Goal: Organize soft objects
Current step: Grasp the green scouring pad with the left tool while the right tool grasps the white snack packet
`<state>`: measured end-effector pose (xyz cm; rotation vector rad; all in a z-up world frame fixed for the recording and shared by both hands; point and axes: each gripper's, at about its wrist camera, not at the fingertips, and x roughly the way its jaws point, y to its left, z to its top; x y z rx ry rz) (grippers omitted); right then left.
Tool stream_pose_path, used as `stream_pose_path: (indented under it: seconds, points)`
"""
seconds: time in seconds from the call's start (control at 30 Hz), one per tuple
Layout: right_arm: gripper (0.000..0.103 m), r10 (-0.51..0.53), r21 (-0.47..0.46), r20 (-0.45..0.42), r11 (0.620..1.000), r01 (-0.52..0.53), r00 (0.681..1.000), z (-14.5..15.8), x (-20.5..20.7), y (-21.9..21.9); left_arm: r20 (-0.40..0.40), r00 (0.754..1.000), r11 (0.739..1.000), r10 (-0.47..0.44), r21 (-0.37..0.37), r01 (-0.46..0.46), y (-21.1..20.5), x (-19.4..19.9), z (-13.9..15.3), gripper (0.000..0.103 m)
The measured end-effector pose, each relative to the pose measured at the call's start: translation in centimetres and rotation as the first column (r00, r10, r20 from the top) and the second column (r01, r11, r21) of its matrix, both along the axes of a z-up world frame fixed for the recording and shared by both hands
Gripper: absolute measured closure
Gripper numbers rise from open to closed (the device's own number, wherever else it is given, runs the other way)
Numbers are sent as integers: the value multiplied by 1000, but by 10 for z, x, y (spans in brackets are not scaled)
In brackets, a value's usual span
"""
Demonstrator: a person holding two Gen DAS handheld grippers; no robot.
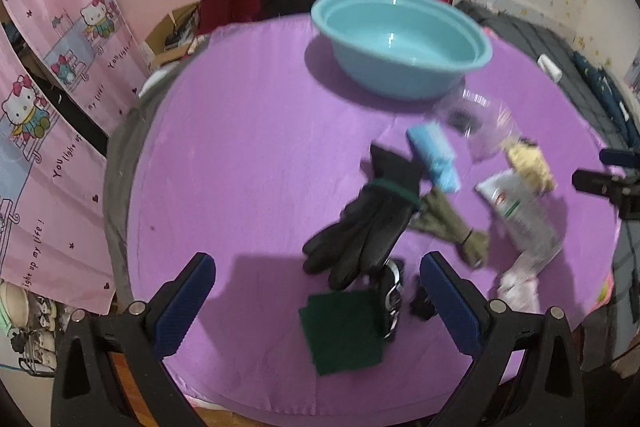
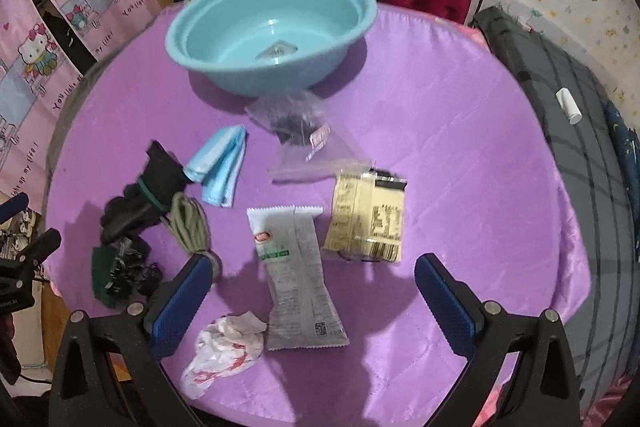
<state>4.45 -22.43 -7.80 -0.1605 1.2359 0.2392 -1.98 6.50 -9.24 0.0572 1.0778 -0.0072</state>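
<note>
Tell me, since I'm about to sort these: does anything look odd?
Nothing is spilled or damaged. The soft items lie loose on the purple cloth, and the blue basin holds just one small packet.

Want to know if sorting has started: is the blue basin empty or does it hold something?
Empty of soft things: the blue basin shows a bare inside in both views; the glove and cloth lie outside on the purple cover.

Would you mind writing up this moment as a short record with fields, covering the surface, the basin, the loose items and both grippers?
surface: purple cloth
basin: teal basin, upright at the far side
soft items: black glove, folded blue cloth, green scouring pad
packets: white packet, yellow packet
left hand-held gripper: open, holding nothing
right hand-held gripper: open, holding nothing
</note>
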Motion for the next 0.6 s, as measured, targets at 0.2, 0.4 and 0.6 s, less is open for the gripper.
stream_pose_path:
  seconds: [0.2,0.4,0.6]
  points:
    - [0,9,0,-51,1000,-9,999,-38,4,-2,-60,998,1000,-8,-7,7,7,-6,-43,0]
    - [0,24,-8,-89,1000,-24,996,-66,4,1,-129,991,1000,-29,-7,28,6,-16,-78,0]
    - [0,29,-8,-117,1000,-30,993,-80,8,3,-172,984,999,-42,-22,38,5,-29,-93,0]
